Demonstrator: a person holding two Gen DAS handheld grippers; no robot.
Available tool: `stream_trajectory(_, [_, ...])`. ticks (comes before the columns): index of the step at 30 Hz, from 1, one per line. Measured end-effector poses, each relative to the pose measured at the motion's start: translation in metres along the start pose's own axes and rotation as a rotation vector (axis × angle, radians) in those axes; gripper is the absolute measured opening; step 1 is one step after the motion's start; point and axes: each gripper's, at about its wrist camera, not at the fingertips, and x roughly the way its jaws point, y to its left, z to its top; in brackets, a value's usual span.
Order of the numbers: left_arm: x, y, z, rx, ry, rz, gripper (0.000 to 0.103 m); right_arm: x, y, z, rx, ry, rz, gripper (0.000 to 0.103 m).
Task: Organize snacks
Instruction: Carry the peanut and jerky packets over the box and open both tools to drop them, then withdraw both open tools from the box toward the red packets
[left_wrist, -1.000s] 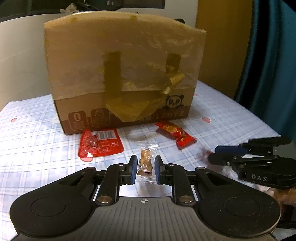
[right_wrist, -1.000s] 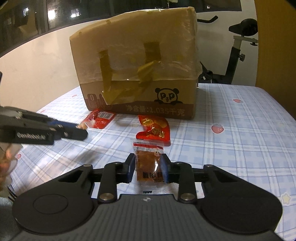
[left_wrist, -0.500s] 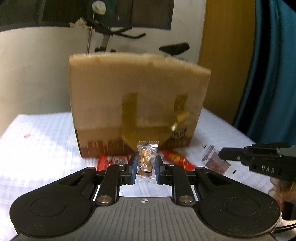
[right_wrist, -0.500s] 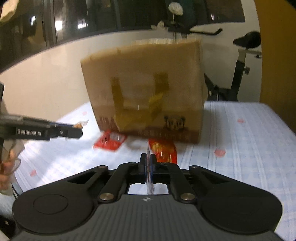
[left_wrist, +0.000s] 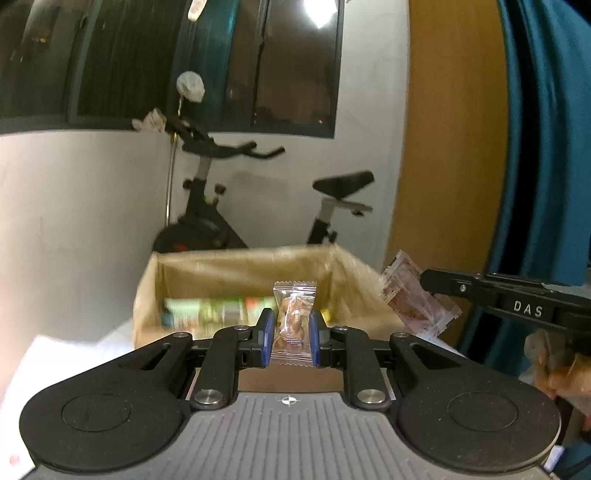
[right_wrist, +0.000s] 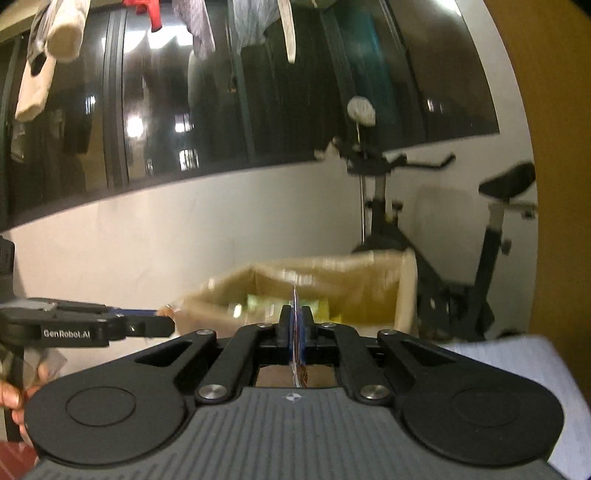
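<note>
With both grippers raised at frame centre over the open brown cardboard box (left_wrist: 236, 273), I risk fumbling. My left gripper (left_wrist: 291, 332) pinches a clear-wrapped brown snack (left_wrist: 293, 321); my right gripper (right_wrist: 295, 328), pressed together, nips a thin reddish sachet (left_wrist: 413, 299) edge-on. That sliver could slip out short of the rim.

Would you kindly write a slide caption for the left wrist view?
Left gripper holds a clear-wrapped snack above the open cardboard box, right gripper alongside with a brown packet.

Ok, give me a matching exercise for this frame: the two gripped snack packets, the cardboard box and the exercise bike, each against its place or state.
Things:
1. clear packet with a brown snack
2. flat reddish-brown sachet
3. open brown cardboard box
4. black exercise bike

Places or states:
A. behind the box, by the wall
B. pinched in the left gripper
C. holds green packets inside
D. pinched in the right gripper

Pairs: 1-B, 2-D, 3-C, 4-A
</note>
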Motion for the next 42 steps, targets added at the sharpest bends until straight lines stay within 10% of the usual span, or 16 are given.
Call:
stream_trajectory(12, [0.104,-0.009,0.025,0.026,0.138,0.030,0.022,0.080,-0.025,0.009,0.001,0.105,-0.128,0.003])
stream_trajectory(15, [0.115,-0.011,0.019,0.059,0.169,0.067,0.049,0.085,-0.029,0.003,-0.015,0.137,-0.159,0.005])
stream_trajectory(29, [0.033,0.034,0.017,-0.017,0.098,0.134,0.065,0.045,-0.032,-0.003,0.000,0.109,-0.143,0.024])
stream_trajectory(42, [-0.020,0.079,-0.065,-0.082,0.149,0.187,0.067,0.002,-0.025,-0.065,-0.020,0.135,-0.125,0.026])
